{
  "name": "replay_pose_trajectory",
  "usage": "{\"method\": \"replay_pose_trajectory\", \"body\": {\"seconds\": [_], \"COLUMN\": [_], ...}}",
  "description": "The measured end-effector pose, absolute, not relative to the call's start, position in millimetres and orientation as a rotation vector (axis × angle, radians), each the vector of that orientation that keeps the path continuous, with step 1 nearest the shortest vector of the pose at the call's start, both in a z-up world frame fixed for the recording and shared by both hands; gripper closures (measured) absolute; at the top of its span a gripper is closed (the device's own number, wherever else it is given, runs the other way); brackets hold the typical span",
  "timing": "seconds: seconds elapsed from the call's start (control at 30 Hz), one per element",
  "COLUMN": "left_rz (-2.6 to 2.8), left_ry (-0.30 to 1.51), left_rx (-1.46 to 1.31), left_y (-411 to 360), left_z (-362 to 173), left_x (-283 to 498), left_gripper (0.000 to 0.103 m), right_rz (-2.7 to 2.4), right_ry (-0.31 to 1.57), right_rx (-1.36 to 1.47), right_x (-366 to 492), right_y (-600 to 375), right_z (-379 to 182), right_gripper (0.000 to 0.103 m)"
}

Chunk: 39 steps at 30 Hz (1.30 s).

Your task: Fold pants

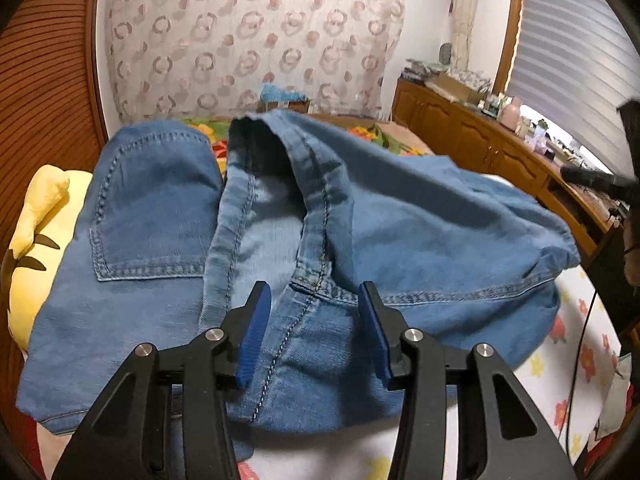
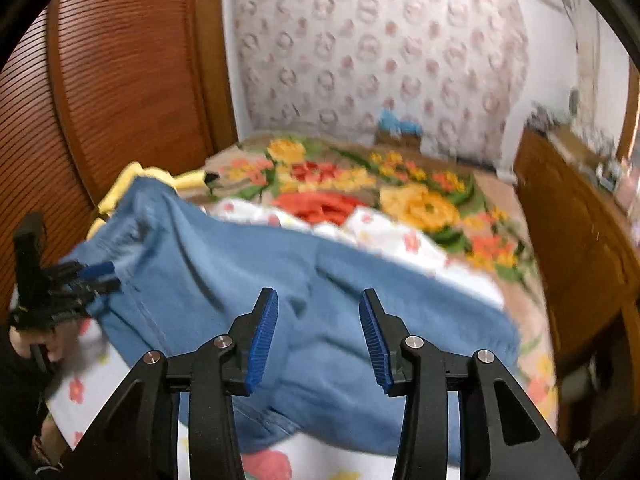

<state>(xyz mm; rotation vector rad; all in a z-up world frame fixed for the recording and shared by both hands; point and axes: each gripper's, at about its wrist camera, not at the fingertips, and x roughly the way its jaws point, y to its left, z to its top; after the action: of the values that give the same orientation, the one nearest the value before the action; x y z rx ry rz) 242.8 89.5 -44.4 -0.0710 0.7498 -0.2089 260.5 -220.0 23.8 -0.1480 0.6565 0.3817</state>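
Blue denim pants (image 1: 280, 240) lie bunched on the bed, back pocket at the left, a leg folded over the middle. My left gripper (image 1: 314, 292) is open just above the seat seam, its blue pads apart with nothing between them. In the right wrist view the pants (image 2: 320, 300) lie across the floral sheet, blurred. My right gripper (image 2: 318, 300) is open above the denim and holds nothing. The left gripper (image 2: 100, 276) also shows at the far left of that view, at the pants' edge.
A yellow plush toy (image 1: 44, 216) lies left of the pants against the wooden headboard (image 2: 120, 80). A floral blanket (image 2: 360, 192) covers the far bed. A wooden cabinet (image 1: 480, 148) with clutter runs along the right. A black cable (image 1: 580, 340) hangs at the right.
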Motion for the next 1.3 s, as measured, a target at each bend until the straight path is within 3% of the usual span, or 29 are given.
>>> {"method": "replay_pose_trajectory", "body": {"seconds": [0.23,0.27,0.33,0.37,0.6,0.87,0.93,1.0,1.3], "left_rz": [-0.185,-0.187,-0.197,-0.201,-0.215,-0.202,-0.206,-0.215,-0.198], "left_ry": [0.757,0.756,0.766,0.765,0.692,0.700,0.711,0.722,0.776], "left_rx": [-0.012,-0.003,0.007,0.011,-0.001,-0.030,-0.028,-0.026,-0.002], "left_y": [79,78,77,76,84,96,98,91,77], "left_z": [-50,-50,-51,-51,-27,-18,-23,-29,-50], "left_x": [242,242,241,240,210,211,215,219,255], "left_gripper": [0.057,0.072,0.083,0.093,0.102,0.099,0.077,0.062,0.060], "right_rz": [0.397,0.398,0.406,0.412,0.452,0.523,0.534,0.541,0.541], "right_ry": [0.769,0.772,0.774,0.773,0.752,0.770,0.779,0.792,0.816], "right_rx": [-0.097,-0.091,-0.081,-0.080,-0.082,-0.112,-0.113,-0.121,-0.136], "right_x": [280,281,280,278,262,239,234,231,242], "right_y": [-213,-212,-210,-207,-247,-241,-240,-240,-242], "right_z": [-25,-26,-26,-25,-25,-29,-29,-30,-46], "right_gripper": [0.059,0.059,0.059,0.059,0.059,0.059,0.059,0.059,0.059]}}
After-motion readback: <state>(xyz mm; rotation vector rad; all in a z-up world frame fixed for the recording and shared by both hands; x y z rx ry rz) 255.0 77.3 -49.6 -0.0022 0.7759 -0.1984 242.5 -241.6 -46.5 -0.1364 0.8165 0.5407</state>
